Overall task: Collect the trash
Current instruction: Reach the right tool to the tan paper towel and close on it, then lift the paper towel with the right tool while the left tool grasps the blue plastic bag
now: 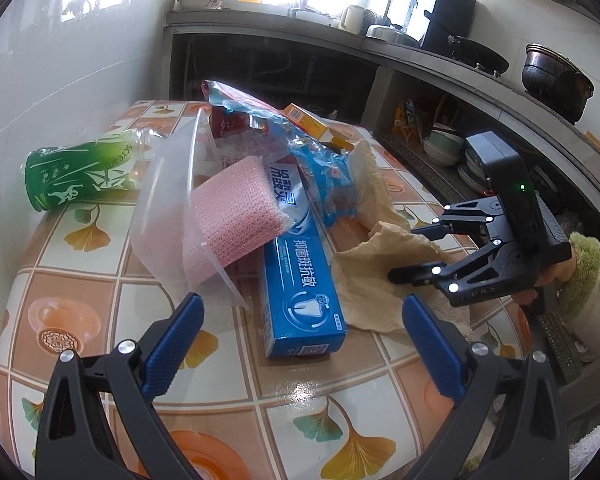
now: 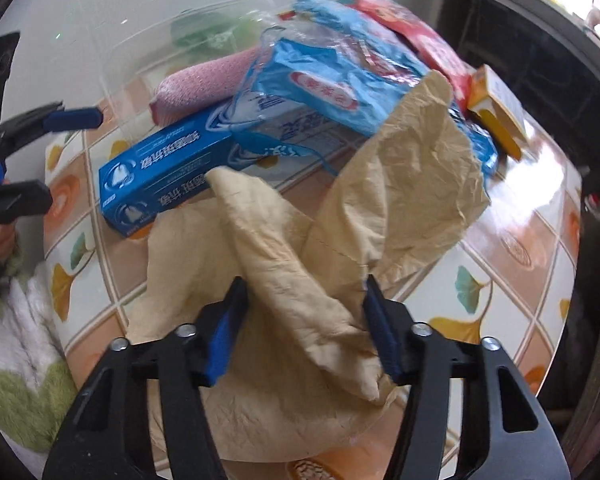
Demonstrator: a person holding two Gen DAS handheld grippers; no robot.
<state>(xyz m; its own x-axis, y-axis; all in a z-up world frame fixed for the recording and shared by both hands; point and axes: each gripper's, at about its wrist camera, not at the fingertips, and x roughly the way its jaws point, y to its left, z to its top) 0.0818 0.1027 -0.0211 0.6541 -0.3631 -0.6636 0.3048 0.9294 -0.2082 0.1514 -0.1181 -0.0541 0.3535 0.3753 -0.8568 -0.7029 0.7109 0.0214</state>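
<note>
A crumpled tan paper towel (image 2: 300, 248) lies on the tiled tablecloth (image 2: 500, 280), its far edge against a blue toothpaste box (image 2: 160, 172). The right gripper (image 2: 304, 312) straddles a raised fold, jaws half apart and not yet pinching. The sheet looks featherlight, limp and easily torn, so that bunched ridge seems the best hold. The left gripper (image 1: 300, 316) hovers wide apart near the box's end, empty. Beyond the box: crinkly blue plastic wrapper (image 2: 340, 76), pink sponge (image 1: 232, 208).

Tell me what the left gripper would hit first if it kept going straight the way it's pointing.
Probably the blue toothpaste box, lying just ahead between the open fingers of the left gripper. The clear plastic container sits slightly left; depth is hard to judge.
</note>
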